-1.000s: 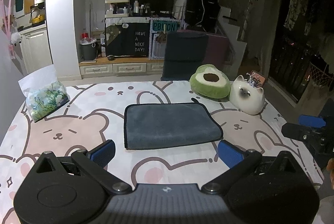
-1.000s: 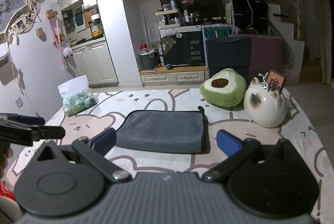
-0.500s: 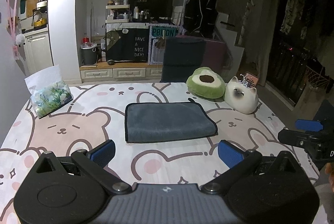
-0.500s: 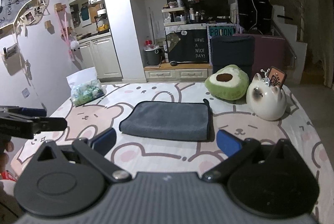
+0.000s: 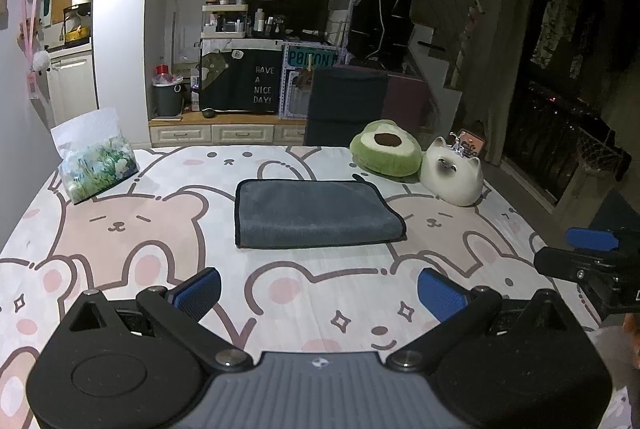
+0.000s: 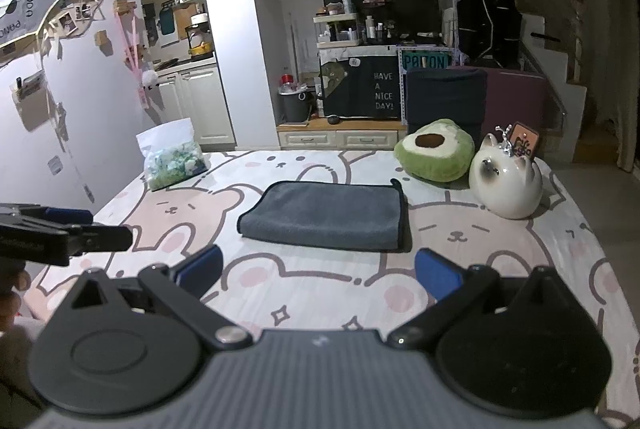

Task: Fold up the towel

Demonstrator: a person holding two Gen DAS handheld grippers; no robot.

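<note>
- Grey and soft-looking, the towel point(image 5: 314, 213) lies folded into a flat rectangle near the middle of the table point(image 5: 280, 277), its dark-bound edges showing along the left and far sides
- The table is covered with a cloth printed with pink and cream bears and rabbits
- The left gripper point(image 5: 319, 291) hangs over the near edge, jaws spread wide, blue pads point(image 5: 199, 291) well apart with nothing between them; the towel sits ahead of it, untouched
- The right gripper point(image 6: 316, 275) is in the same state: jaws wide open, empty, short of the towel's near edge
- In the left wrist view the right gripper shows side-on at the right border; in the right wrist view the left one shows at the left border
- A green avocado cushion point(image 5: 386, 149) rests at the far right of the table, with a white cat figure point(image 5: 452, 175) just beside it
- A clear bag point(image 5: 94, 165) with green and white contents stands at the far left corner, well apart from the towel
</note>
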